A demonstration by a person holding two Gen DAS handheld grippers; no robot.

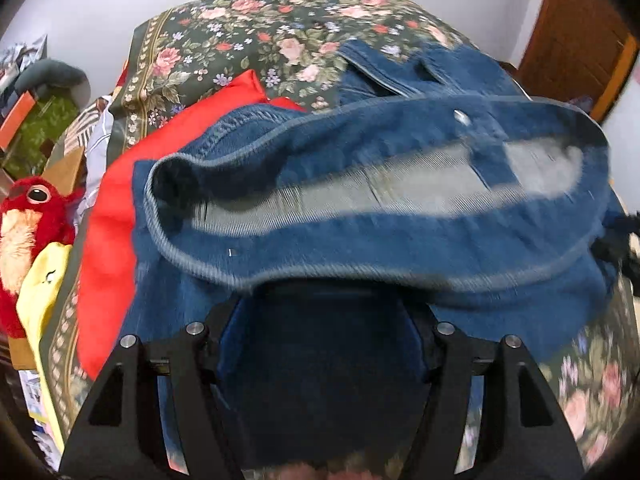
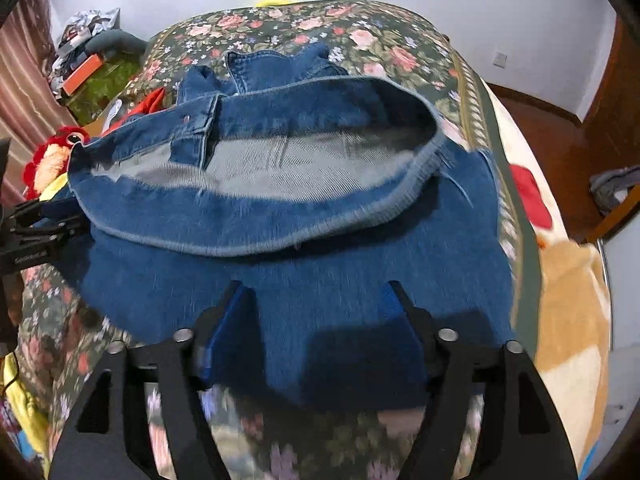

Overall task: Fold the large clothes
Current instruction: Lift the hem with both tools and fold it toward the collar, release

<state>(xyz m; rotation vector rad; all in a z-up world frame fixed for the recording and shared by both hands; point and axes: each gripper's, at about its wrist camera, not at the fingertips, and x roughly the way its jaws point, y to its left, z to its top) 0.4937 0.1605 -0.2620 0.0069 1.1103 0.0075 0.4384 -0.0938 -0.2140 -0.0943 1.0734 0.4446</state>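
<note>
Both grippers (image 1: pixel 320 344) (image 2: pixel 316 336) hover low, fingers apparently spread, over denim garment (image 2: pixel 280 280).

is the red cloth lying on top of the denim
No, the red cloth lies beside and partly under the denim garment, on the floral bedspread.

Jeans (image 2: pixel 288 240) lie mid-bed on bedspread (image 2: pixel 360 36), waistband near; cloth (image 1: pixel 120 208) left of jeans, plush toy (image 1: pixel 28 224) further left, off bed edge

My left gripper (image 1: pixel 320 320), jaws spread, over blue denim garment (image 1: pixel 400 236) on floral bedspread (image 1: pixel 240 40), red cloth (image 1: pixel 120 208) beside.
</note>
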